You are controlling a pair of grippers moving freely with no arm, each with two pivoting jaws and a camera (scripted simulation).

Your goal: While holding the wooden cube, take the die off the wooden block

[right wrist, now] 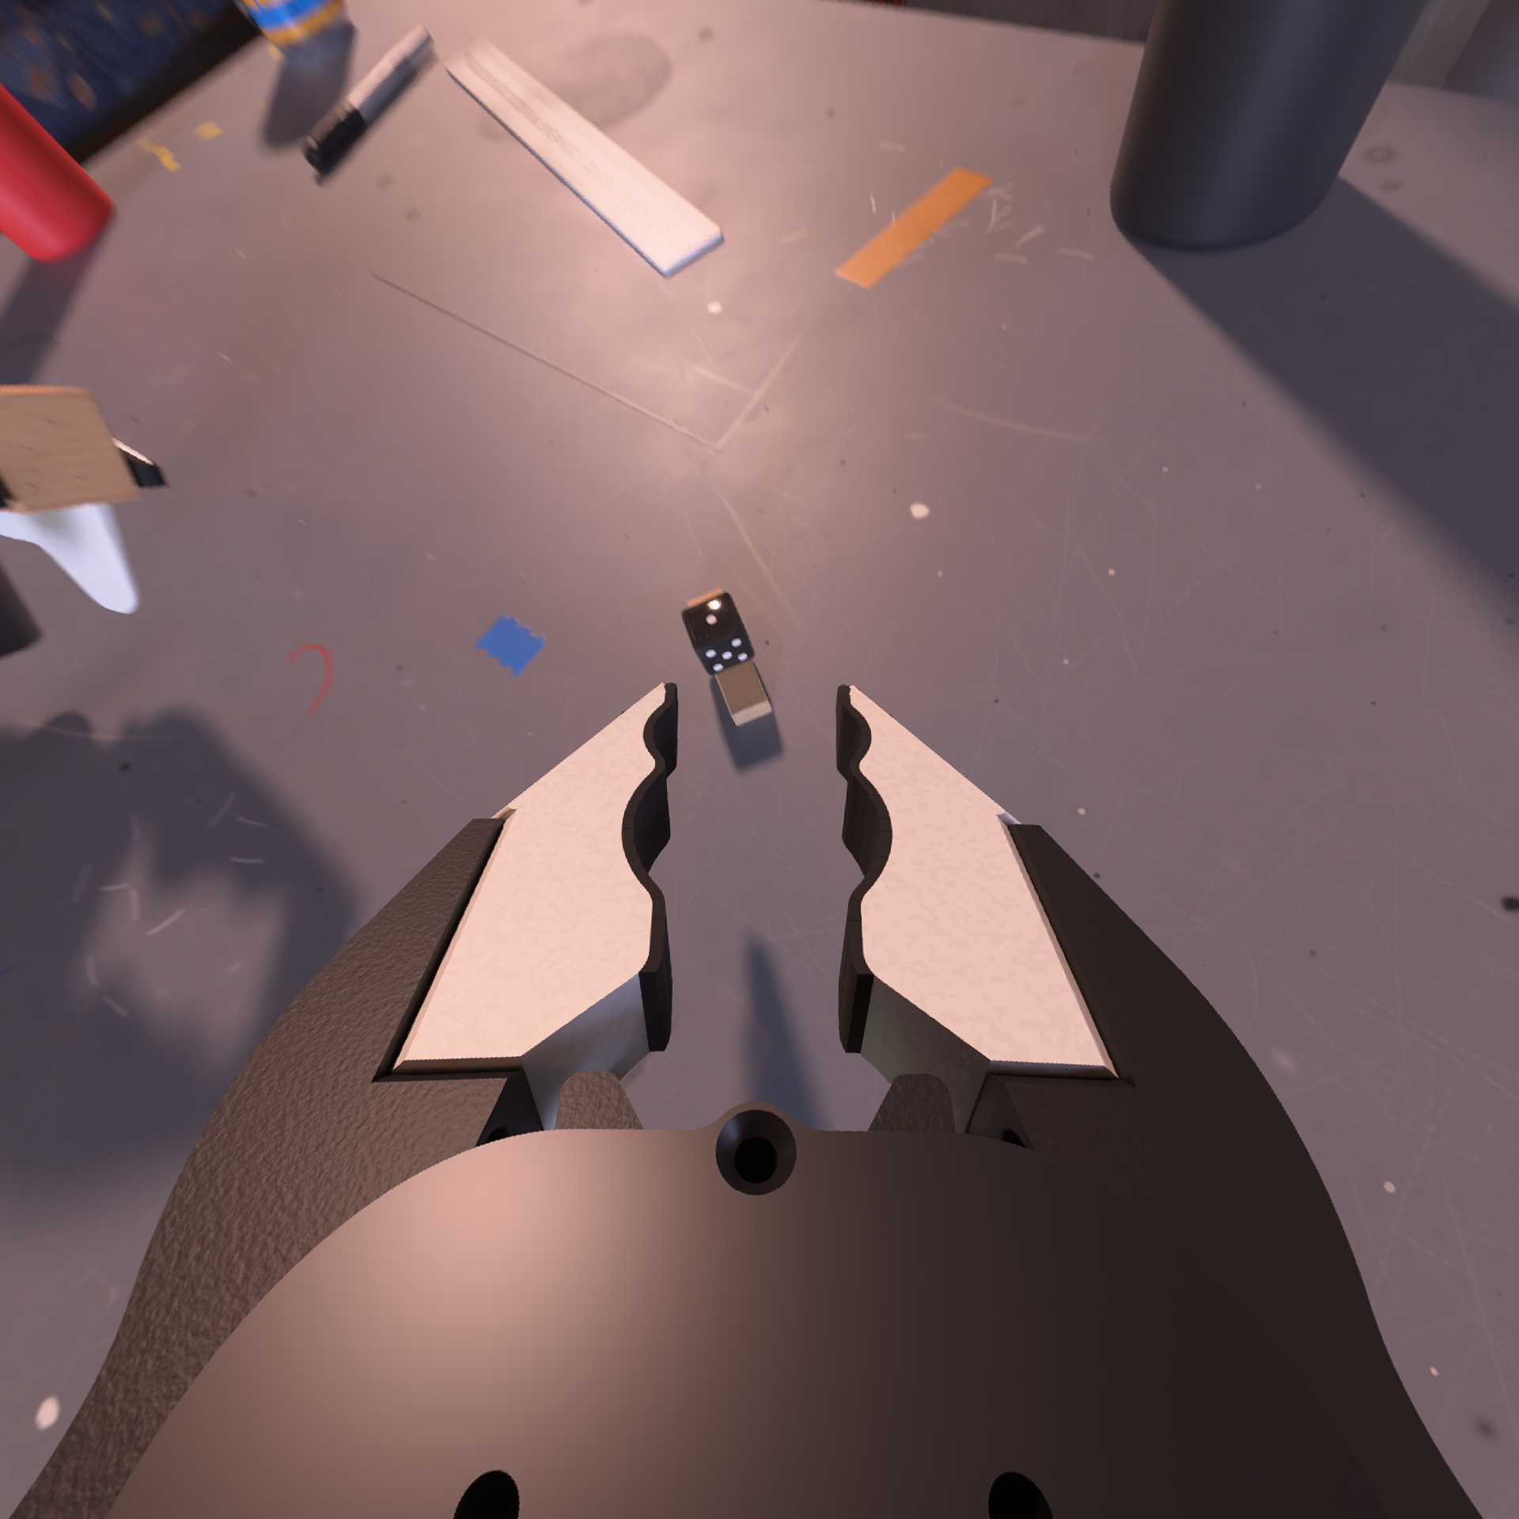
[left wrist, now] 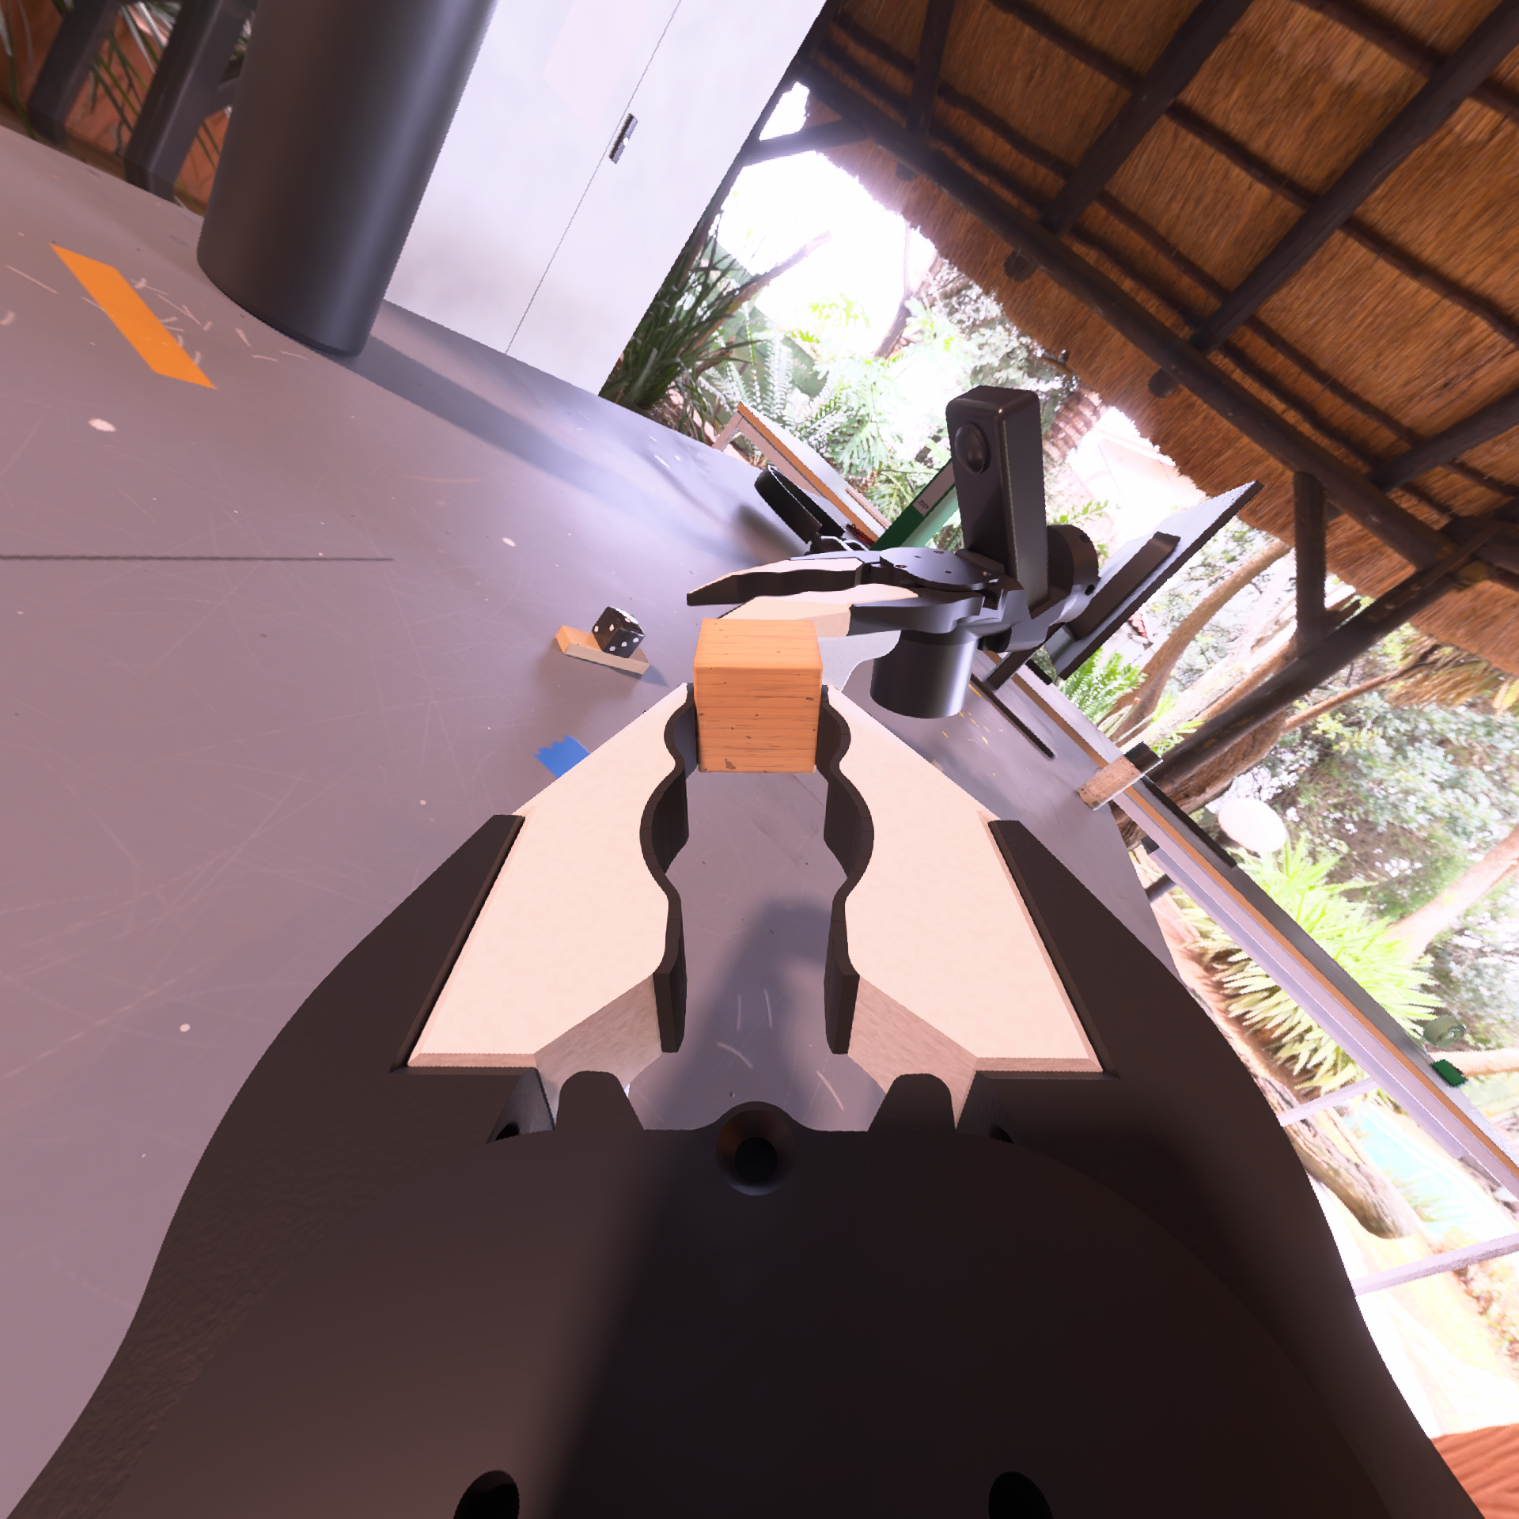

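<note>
My left gripper [left wrist: 756,707] is shut on the wooden cube [left wrist: 756,697], held at the fingertips above the grey table. A black die [left wrist: 618,631] with white dots sits on a small flat wooden block [left wrist: 575,644] on the table, to the left beyond the cube. In the right wrist view the die [right wrist: 717,635] sits on the block [right wrist: 744,697] just ahead of my right gripper [right wrist: 756,699], which is open and empty, above the table. The right gripper [left wrist: 723,593] also shows in the left wrist view. The held cube [right wrist: 57,448] shows at the left edge of the right wrist view.
A dark cylinder [right wrist: 1249,115] stands at the far right. A white flat bar [right wrist: 584,156], a marker [right wrist: 366,99], a red cylinder [right wrist: 41,197], orange tape [right wrist: 912,226] and blue tape [right wrist: 511,644] lie on the grey table [right wrist: 1068,575]. The table edge [left wrist: 1233,863] runs along the right.
</note>
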